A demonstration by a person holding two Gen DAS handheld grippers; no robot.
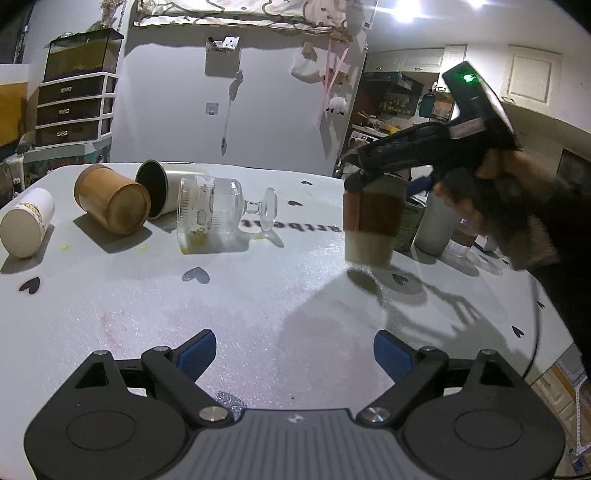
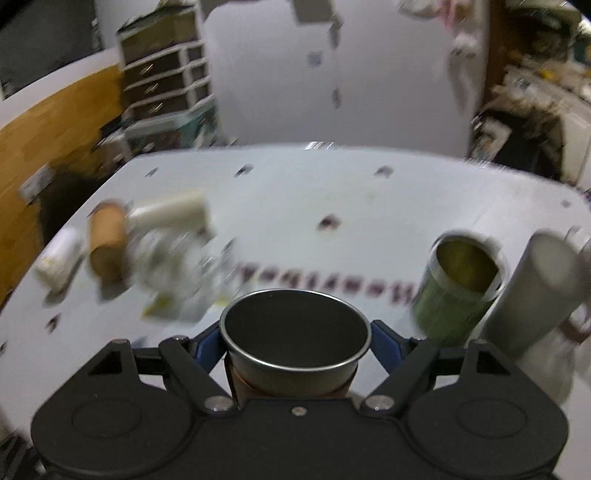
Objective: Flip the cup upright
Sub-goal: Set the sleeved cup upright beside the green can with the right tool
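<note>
Two blue pads of our right gripper [image 2: 295, 347] clamp the cup [image 2: 295, 343] near its rim, mouth up, just above the table [image 1: 258, 302]. We judge it light, stiff, slick metal; its brown sleeve offers better hold. Our left gripper [image 1: 294, 350] gapes wide, empty.

Dim room, two glaring ceiling lamps [image 1: 406, 11] at upper right casting dark shadows leftward across the white foam-covered worktop [image 1: 258, 295]; left wrist view sharp, right wrist view heavily motion-blurred beyond the near steel-rimmed cup [image 2: 295, 343]; fisheye bending and dark vignetted corners in both.
</note>
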